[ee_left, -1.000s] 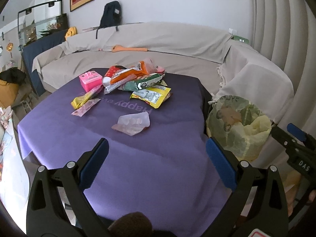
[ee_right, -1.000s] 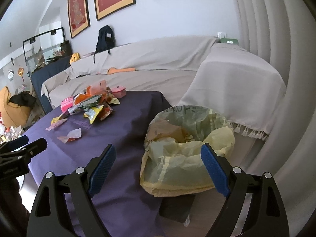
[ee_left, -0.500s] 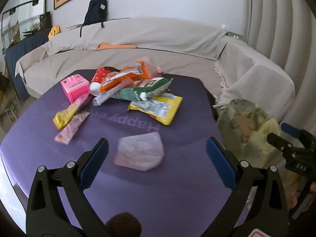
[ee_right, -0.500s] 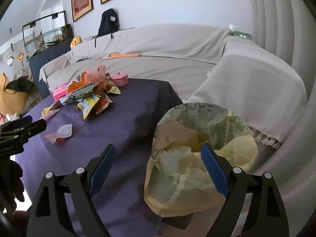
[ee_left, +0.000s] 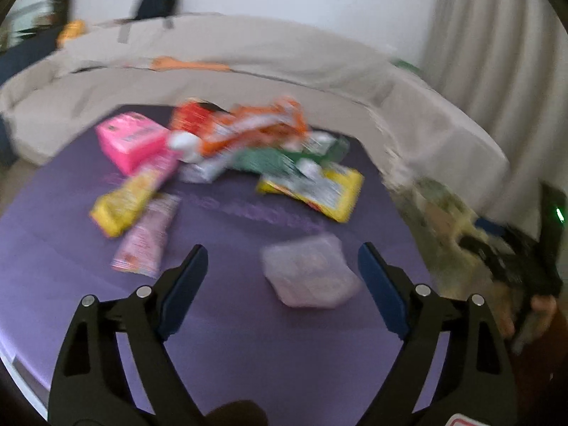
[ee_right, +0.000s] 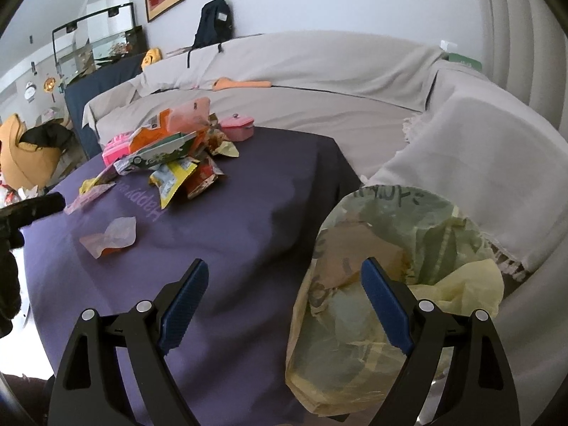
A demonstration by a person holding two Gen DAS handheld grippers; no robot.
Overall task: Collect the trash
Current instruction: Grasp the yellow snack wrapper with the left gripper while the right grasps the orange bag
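A crumpled clear wrapper [ee_left: 309, 277] lies on the purple tablecloth [ee_left: 230, 337], just ahead of and between the blue pads of my left gripper [ee_left: 282, 248]. Its jaws are closing, and the pads are not touching the wrapper. The left wrist view is blurred. The same wrapper [ee_right: 113, 236] shows at the left of the right wrist view. Behind it lies a heap of snack packets [ee_left: 248, 142] [ee_right: 167, 149]. My right gripper [ee_right: 284, 262] is open and empty above the table's near corner, beside a yellow-green trash bag [ee_right: 408, 248] [ee_left: 436, 213] standing off the table's edge.
A pink box [ee_left: 131, 138], a yellow packet [ee_left: 316, 188] and a pink sachet [ee_left: 149, 238] lie around the heap. A small pink lidded pot [ee_right: 238, 127] stands at the back. A cloth-covered sofa [ee_right: 319, 71] wraps behind the table.
My left gripper has come forward and down over the table, so the clear wrapper now lies between its pads, which have narrowed slightly. The right gripper has drifted closer to the trash bag.
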